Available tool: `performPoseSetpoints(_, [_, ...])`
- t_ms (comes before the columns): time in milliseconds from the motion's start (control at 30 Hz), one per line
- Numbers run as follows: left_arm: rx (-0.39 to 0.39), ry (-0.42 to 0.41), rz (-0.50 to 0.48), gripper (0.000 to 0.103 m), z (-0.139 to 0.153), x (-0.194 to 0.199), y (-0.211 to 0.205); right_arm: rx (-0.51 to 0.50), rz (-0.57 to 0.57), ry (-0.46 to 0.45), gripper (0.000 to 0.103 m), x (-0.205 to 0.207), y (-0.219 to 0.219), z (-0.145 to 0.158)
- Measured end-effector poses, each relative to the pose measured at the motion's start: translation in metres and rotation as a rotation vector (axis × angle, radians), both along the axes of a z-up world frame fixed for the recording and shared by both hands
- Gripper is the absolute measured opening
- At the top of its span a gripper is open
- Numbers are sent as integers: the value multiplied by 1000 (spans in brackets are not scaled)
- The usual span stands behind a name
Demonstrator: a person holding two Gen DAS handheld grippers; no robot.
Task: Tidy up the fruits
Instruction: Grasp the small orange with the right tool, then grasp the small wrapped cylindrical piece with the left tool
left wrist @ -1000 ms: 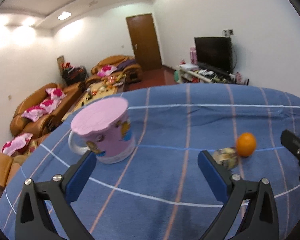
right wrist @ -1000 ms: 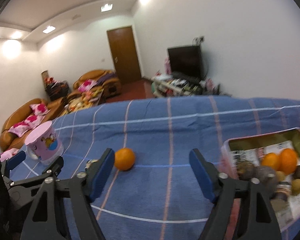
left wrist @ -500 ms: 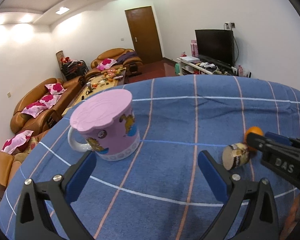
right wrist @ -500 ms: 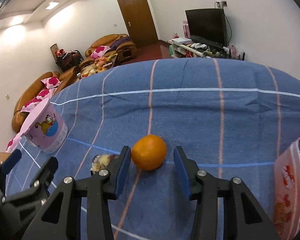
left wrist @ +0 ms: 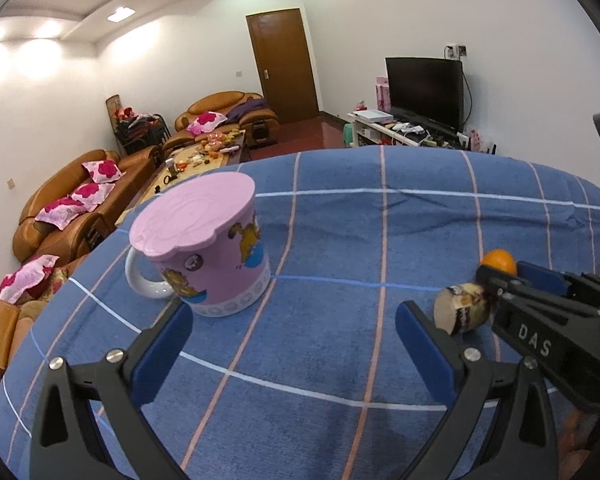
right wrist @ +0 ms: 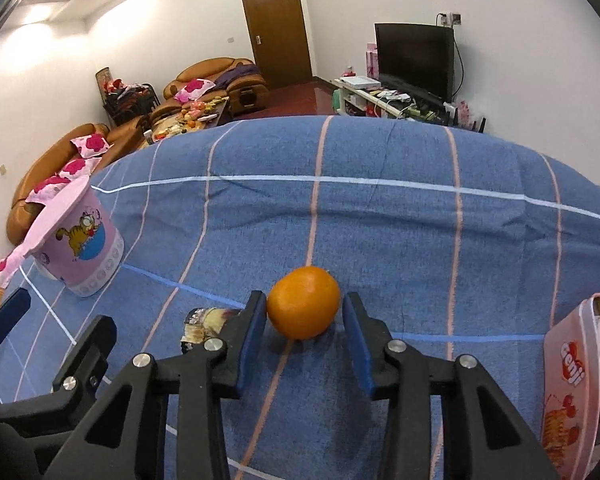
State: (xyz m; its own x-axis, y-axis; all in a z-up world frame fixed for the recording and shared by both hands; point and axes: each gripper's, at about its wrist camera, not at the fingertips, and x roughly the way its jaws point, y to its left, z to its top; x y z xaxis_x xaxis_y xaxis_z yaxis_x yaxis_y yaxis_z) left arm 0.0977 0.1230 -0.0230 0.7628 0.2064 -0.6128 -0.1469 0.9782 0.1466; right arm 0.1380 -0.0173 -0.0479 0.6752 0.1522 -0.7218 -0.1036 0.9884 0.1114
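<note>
We work over a table draped in a blue checked cloth [right wrist: 380, 224], its pale and pink lines running across both views. On its left part stands a pink mug [left wrist: 208, 252] with a cartoon cat print, white handle turned left, a pink lid covering its mouth. At the right edge of our right wrist view sits a pink-walled box [right wrist: 572, 376]; only a sliver of orange and dark contents shows inside it, and our left wrist view shows just a corner of it.

Our left gripper [left wrist: 292, 340] hangs wide open over bare cloth, gripping nothing, with the mug just beyond its left finger. Our right gripper [right wrist: 304, 320] has narrowed around the orange [right wrist: 303, 303]: the left pad touches the skin, while we cannot tell whether the right pad touches or stands a hair off.

The orange is smooth, bright and nearly round, slightly wider than tall, so its long axis lies across the jaws; no stem end shows. It rests on the cloth, near the middle of the table, on a pink line. From the left wrist only its top peeks above the right gripper's finger.

A small wrapped roll [left wrist: 462, 312] lies on its side just left of the orange, its flat end facing our left camera; the right view shows it half hidden behind the left finger.
</note>
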Motion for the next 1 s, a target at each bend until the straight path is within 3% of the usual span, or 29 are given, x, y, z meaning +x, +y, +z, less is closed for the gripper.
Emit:
performPoseSetpoints(167, [17, -4, 5, 103, 0, 0, 0, 71, -20, 22, 42, 9, -9, -3])
performPoseSetpoints(600, [-1, -9, 33, 103, 2, -1, 10, 143, -16, 38, 40, -2, -20, -8])
performPoseSetpoints(767, [-1, -18, 11, 103, 2, -3, 9, 184, -47, -61, 40, -26, -34, 5])
performPoseSetpoints(900, [-46, -29, -38, 103, 4, -4, 4, 94, -54, -209, 40, -64, -39, 27])
performPoseSetpoints(1000, [-116, -31, -104, 103, 6, -6, -3, 44, -53, -260, 40, -85, -41, 34])
